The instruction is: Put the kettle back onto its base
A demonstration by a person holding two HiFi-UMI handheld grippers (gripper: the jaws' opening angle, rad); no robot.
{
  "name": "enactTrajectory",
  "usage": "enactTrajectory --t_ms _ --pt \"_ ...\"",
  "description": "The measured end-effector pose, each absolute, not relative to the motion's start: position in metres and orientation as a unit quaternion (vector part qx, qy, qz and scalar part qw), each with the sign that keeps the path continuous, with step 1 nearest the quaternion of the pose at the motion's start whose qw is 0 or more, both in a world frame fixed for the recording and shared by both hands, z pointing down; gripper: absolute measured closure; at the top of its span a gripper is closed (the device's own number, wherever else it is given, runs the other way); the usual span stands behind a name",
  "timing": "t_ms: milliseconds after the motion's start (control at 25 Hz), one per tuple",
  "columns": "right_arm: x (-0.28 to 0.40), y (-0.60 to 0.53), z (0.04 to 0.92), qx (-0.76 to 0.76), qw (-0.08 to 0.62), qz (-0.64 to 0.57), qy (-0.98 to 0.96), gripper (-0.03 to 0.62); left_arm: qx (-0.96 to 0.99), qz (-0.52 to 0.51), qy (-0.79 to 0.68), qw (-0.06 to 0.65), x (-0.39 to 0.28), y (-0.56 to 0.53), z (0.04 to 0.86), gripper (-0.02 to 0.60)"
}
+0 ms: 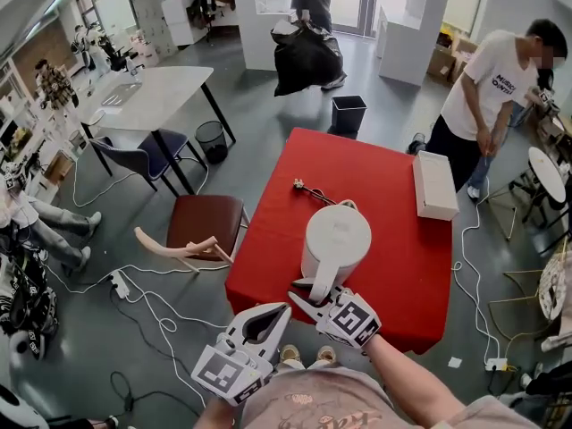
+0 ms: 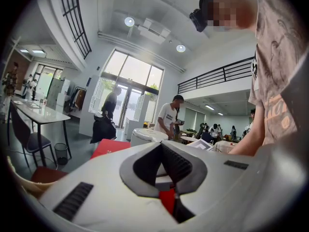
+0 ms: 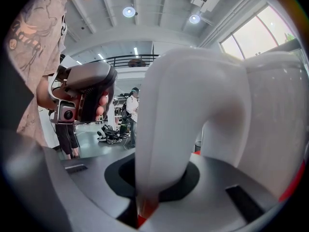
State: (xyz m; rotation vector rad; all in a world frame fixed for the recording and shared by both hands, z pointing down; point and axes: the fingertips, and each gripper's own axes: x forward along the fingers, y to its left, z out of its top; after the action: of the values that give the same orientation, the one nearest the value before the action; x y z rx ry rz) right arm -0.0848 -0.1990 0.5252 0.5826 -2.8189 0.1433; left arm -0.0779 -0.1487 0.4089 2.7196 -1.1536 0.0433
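Head view: the white kettle (image 1: 335, 239) stands near the red table's (image 1: 393, 195) 6 o'clock edge, bare cloth toward 12, the right gripper (image 1: 306, 293) on it, the left gripper (image 1: 281, 313) off-table at 7; left gripper view: jaws together, empty; right gripper view: jaws clamped on the kettle's handle (image 3: 193, 129).

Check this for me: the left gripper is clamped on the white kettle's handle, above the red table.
Wrong on the gripper: it is the right gripper that is clamped on the white kettle's handle, above the red table. The right gripper view shows the handle between its jaws; the left gripper view shows the left gripper shut on nothing.
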Motion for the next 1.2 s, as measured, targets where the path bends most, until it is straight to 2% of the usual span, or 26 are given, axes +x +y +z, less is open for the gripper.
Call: enactTrajectory --t_ms 280,600,960,1080,1200 --pt "-0.084 -0.202 0.531 0.209 0.124 0.058 -0.968 0.534 0.912 0.03 -0.393 0.117 -0.08 -0.144 0.412 0.583" --pt "-0.085 -0.201 0.54 0.213 0.134 0.055 -0.966 0.525 0.912 0.016 -0.398 0.095 -0.082 -0.144 0.414 0.583" --pt "-0.085 -0.204 0.549 0.235 0.176 0.051 -0.955 0.488 0.916 0.014 -0.391 0.095 -0.081 -0.142 0.417 0.583" --pt "-0.088 -0.2 0.549 0.236 0.172 0.065 -0.954 0.382 0.917 0.012 -0.388 0.095 -0.08 -0.142 0.418 0.583" --pt "-0.087 -0.2 0.549 0.234 0.176 0.067 -0.954 0.376 0.918 0.011 -0.386 0.095 -0.078 -0.143 0.417 0.583"
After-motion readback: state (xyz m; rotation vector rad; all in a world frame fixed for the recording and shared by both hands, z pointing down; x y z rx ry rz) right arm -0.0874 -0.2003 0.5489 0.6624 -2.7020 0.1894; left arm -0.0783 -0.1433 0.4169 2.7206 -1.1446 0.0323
